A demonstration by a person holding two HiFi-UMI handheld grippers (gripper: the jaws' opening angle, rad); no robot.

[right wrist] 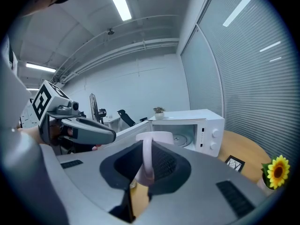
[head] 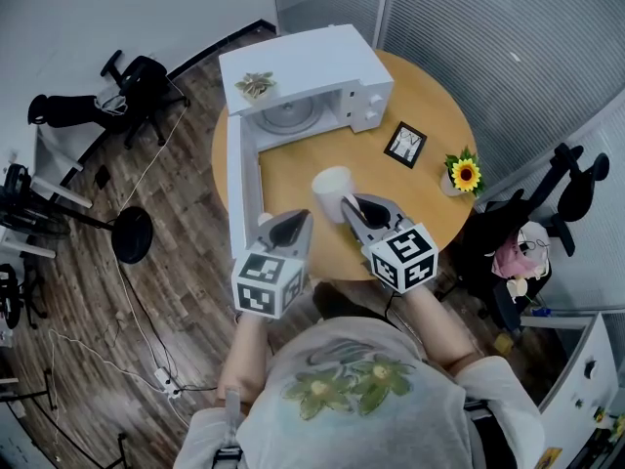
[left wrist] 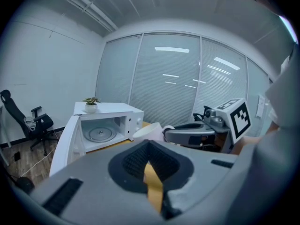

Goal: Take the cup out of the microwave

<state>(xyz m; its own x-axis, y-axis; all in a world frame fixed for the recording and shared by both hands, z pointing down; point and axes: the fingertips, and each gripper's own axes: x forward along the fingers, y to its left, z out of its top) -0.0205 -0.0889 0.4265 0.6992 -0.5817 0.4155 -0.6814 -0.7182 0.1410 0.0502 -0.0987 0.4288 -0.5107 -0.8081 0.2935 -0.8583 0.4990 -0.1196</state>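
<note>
White cup (head: 332,191), out of the microwave (head: 327,66) and hanging above the round wooden table (head: 293,169), roughly midway between the oven's open front and the table's near edge. The right gripper (head: 350,205) pinches the cup by its handle (right wrist: 146,161). In the right gripper view the handle loop stands upright between the two jaws, which are closed onto it from either side, and the cup's body rises just beyond them.

The left gripper (head: 301,219) hovers beside the right one, over the near-left part of the table. Its jaws are drawn together to a narrow slit with nothing between them, and it is apart from the cup.

The white microwave sits on the far-left part of the table. Its door (head: 237,179) is swung fully open and reaches along the table's left edge toward the person. Inside, the glass turntable (head: 288,115) is bare. A small potted plant (head: 256,85) stands on top of the oven at its left corner.

To the right of the microwave a small black picture frame (head: 404,144) lies on the table. A sunflower (head: 465,174) in a little pot stands near the right edge.

The person's shoulders and a pale printed shirt fill the bottom of the head view.
</note>
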